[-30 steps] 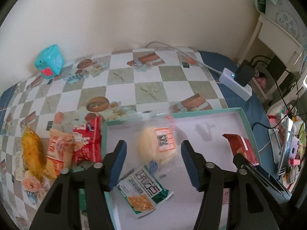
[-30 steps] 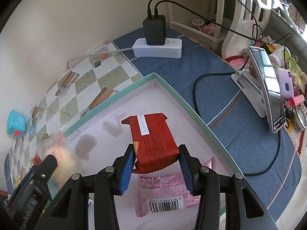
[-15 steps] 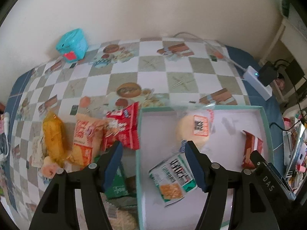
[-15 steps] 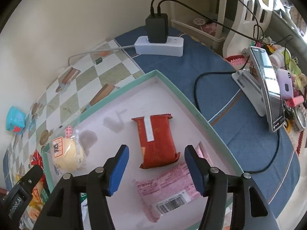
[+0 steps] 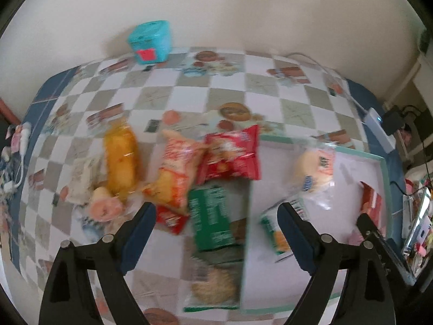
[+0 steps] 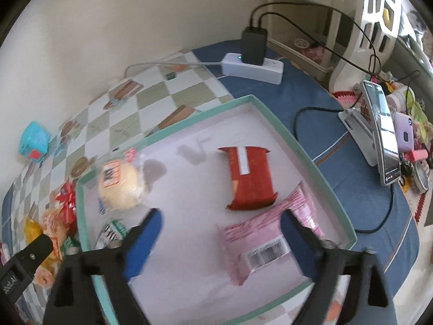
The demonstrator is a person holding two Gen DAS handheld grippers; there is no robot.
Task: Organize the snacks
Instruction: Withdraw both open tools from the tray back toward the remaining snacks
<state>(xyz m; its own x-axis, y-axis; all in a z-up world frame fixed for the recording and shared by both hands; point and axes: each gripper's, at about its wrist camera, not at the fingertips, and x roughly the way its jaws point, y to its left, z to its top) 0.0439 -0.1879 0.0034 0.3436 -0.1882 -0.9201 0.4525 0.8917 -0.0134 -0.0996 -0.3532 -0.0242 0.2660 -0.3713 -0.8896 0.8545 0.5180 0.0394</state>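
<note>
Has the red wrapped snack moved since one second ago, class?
Yes. The red wrapped snack went from between the right gripper's fingers to lying flat in the tray, beside the pink packet.

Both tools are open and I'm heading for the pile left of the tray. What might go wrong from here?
1. The snacks overlap: closing the left tool on the green packet may drag the orange packet or red packet along.
2. The green packet lies against the tray wall, so a fingertip could catch the rim.
3. The left view is blurred, so aim may be off.
</note>
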